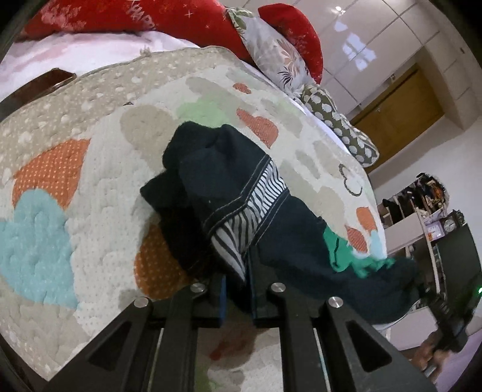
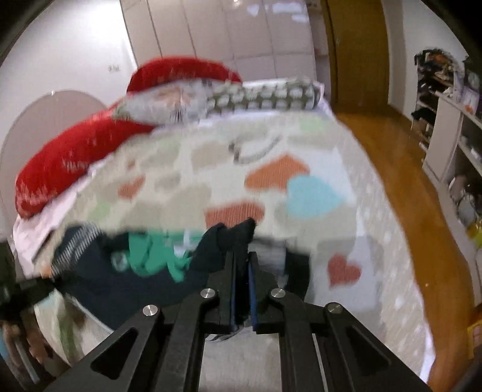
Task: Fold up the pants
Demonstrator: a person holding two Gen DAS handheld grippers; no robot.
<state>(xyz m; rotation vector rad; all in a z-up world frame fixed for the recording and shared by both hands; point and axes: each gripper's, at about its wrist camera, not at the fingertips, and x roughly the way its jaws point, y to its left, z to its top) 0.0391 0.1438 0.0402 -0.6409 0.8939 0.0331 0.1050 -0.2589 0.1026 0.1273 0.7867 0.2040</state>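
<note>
Both grippers clamp the dark pants (image 1: 229,193): the left gripper (image 1: 238,289) at the striped band, the right gripper (image 2: 241,265) on a dark edge. The pants lie bunched on the heart-print quilt (image 1: 60,169). White lettering on the far red pillow (image 1: 126,18) is too partial to read.

Each tool (image 1: 236,289) is black, angular; silver round bolts; blue inner pads.
</note>
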